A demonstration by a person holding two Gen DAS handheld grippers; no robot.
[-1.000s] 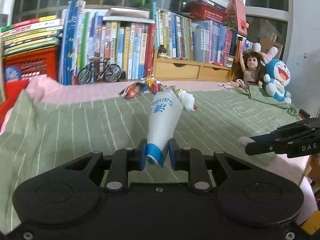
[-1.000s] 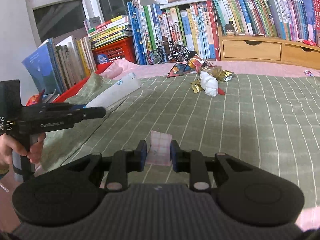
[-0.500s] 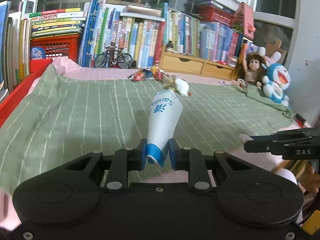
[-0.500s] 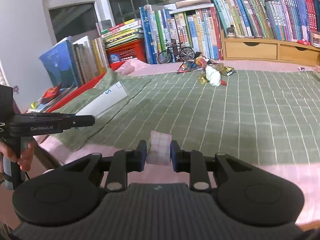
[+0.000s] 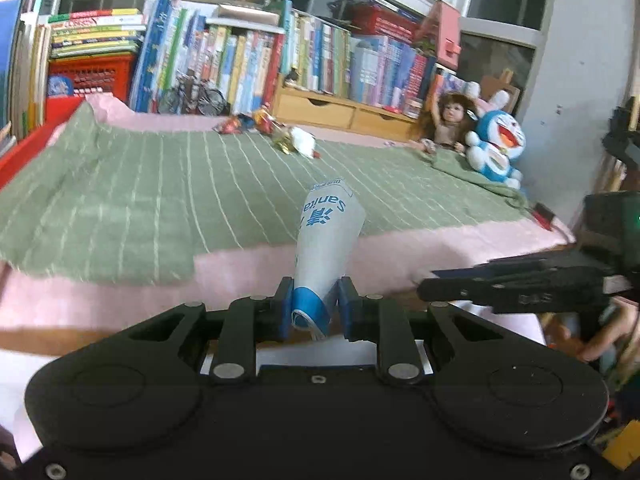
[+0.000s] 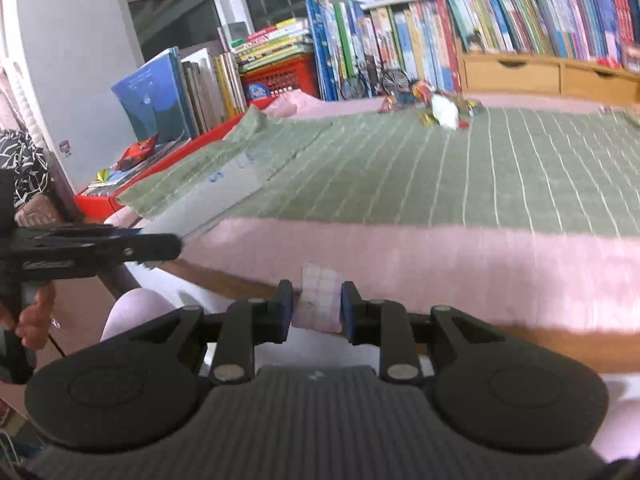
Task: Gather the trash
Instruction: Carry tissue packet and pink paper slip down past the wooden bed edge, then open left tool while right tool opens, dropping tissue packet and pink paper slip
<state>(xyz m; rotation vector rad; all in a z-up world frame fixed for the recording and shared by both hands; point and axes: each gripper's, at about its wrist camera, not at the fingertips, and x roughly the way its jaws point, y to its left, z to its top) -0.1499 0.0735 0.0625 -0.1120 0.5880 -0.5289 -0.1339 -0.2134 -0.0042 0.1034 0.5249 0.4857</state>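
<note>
Left gripper (image 5: 315, 307) pinches my white-and-blue wrapper (image 5: 325, 248); right gripper (image 6: 316, 307) pinches a pink checked paper scrap (image 6: 319, 297); the scrap's lower end is hidden between the pads, frames motion-blurred; both grippers point slightly down toward the bed (image 5: 132, 196); wrapper's long axis runs away from me over the bed's near edge; more trash (image 5: 294, 142) lies near the far edge.

Black left gripper (image 5: 315, 307) and right gripper (image 6: 315, 307) carry blue-padded fingers (image 5: 285, 308) and silver screws.

Two tongs (image 5: 315, 307), one doll (image 5: 447, 118), one plush toy (image 5: 496, 144)
</note>
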